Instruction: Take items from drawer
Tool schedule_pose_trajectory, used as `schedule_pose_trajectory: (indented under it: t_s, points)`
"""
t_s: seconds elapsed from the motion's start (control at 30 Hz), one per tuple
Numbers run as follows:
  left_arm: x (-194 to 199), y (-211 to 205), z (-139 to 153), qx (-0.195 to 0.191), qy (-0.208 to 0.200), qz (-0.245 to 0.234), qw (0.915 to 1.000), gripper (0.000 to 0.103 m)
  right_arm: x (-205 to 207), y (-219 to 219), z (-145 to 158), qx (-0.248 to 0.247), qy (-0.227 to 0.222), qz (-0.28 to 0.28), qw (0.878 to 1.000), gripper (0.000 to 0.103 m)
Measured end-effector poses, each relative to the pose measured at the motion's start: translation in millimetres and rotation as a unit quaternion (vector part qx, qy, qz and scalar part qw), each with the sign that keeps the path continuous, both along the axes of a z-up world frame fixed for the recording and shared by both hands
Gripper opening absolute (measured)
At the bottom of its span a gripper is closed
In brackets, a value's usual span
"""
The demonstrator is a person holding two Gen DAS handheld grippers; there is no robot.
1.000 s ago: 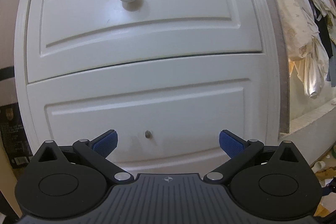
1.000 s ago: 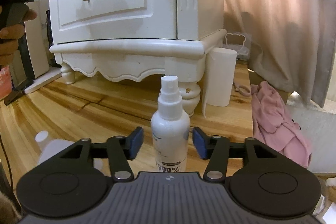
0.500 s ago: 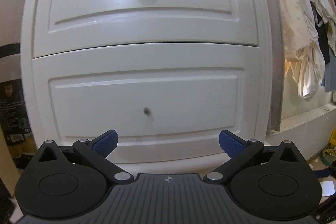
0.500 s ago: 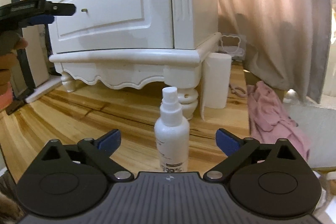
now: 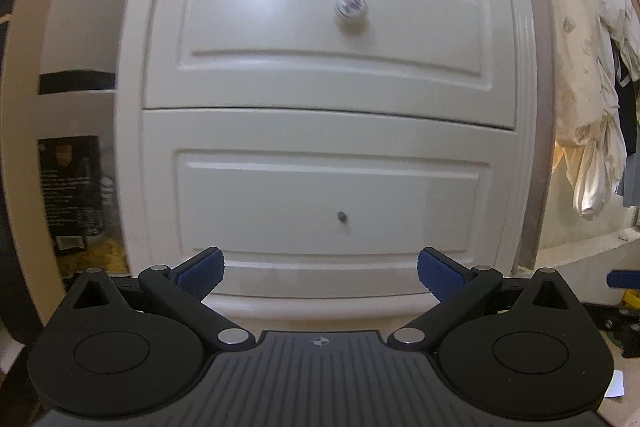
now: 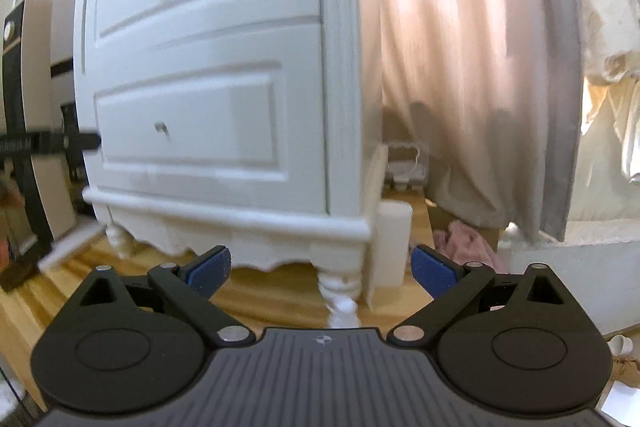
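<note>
A white two-drawer cabinet (image 5: 328,131) faces my left gripper (image 5: 320,273), which is open and empty, a short way back from it. Both drawers are shut. The upper drawer has a round floral knob (image 5: 349,5); the lower drawer has only a small metal stud (image 5: 342,215). My right gripper (image 6: 322,269) is open and empty, off the cabinet's (image 6: 208,75) front right corner. The white spray bottle's nozzle (image 6: 343,311) shows just above the right gripper's body, standing on the floor. The left gripper's tip (image 6: 60,143) shows at the left of the right wrist view.
Wooden floor (image 6: 272,287) under the cabinet. A white paper roll (image 6: 394,243) and pink cloth (image 6: 464,239) lie by the cabinet's right leg. A curtain (image 6: 480,67) hangs at right. Clothes (image 5: 588,87) hang right of the cabinet; a dark box (image 5: 72,195) stands left.
My right gripper opened off the spray bottle, then lifted and tilted up toward the cabinet. My left gripper backed away from the drawers and shifted left.
</note>
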State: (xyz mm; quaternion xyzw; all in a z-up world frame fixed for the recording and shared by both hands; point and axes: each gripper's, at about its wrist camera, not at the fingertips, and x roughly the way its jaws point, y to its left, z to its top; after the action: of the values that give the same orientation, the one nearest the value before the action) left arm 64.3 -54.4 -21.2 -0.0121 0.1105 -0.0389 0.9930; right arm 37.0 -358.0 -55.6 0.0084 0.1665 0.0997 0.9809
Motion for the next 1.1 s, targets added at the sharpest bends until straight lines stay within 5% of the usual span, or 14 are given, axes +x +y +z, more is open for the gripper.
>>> schedule_pose_trajectory:
  t_s: [0.63,1.1]
  points:
    - [-73,66,39,0.007,-0.015,0.0,0.9999,0.103,-51,158,76,0.001,-0.042,-0.061,0.997,0.103]
    - [-87,82,44,0.009,-0.017,0.0,0.9998,0.103,-72,189,86,-0.016,-0.055,-0.068,0.996,0.103]
